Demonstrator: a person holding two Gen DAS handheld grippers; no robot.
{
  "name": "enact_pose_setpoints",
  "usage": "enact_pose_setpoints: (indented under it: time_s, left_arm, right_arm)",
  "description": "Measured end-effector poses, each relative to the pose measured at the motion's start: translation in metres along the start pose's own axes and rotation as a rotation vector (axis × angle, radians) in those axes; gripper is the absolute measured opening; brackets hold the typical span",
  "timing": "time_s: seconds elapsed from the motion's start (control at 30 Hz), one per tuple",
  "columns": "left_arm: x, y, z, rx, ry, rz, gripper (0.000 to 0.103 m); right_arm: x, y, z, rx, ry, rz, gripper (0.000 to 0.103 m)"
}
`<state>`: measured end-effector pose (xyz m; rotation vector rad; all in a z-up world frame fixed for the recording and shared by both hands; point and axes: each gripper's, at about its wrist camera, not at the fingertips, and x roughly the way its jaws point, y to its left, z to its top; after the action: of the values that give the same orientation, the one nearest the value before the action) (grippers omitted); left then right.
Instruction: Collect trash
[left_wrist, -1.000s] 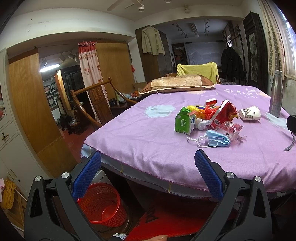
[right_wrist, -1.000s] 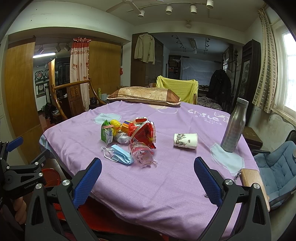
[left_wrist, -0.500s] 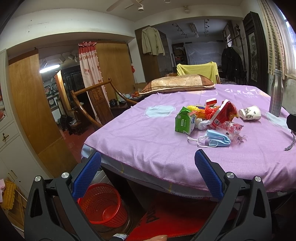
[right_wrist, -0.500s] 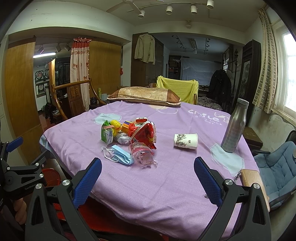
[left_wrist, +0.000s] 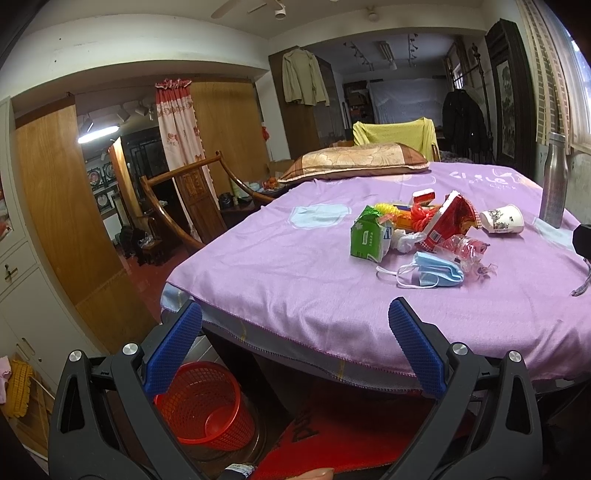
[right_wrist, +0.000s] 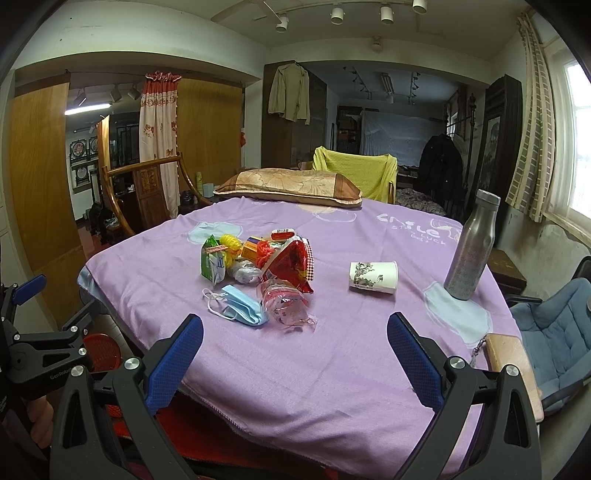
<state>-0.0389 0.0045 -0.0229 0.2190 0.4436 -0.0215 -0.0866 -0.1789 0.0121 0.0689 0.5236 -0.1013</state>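
Purple tablecloth (right_wrist: 332, 354) holds trash (right_wrist: 258, 273); red basket (left_wrist: 207, 402) below; both grippers (left_wrist: 295, 347) (right_wrist: 295, 350) spread wide.

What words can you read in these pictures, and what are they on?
"GenRobot": left gripper's black body, end partly cut off.
"SMiLE": purple tablecloth, first letter unclear; the smaller lines beneath are too blurred.
Green carton, red snack bag, paper cup: print too small to read.
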Motion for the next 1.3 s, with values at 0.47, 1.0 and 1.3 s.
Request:
enact_pose_setpoints:
  time_s: [0.47,1.0,1.3]
  left_arm:
    - [0.067,0.012,-0.008,-0.025,0.145,-0.067,0.097]
    - [0.208,-0.055,0.070,0.097,0.247,-0.341,0.097]
    - [0.255,-0.026,0.085,0.023,0.331,-0.293,0.097]
  right_arm:
    - [0.043,-0.033,-0.001,0.132,-0.015,0.127,0.098]
    - [0.137,-0.078,-0.009,0.224,0.139,0.087,0.098]
    - [0.159,-0.072,-0.004,0.193,0.167,0.123,0.098]
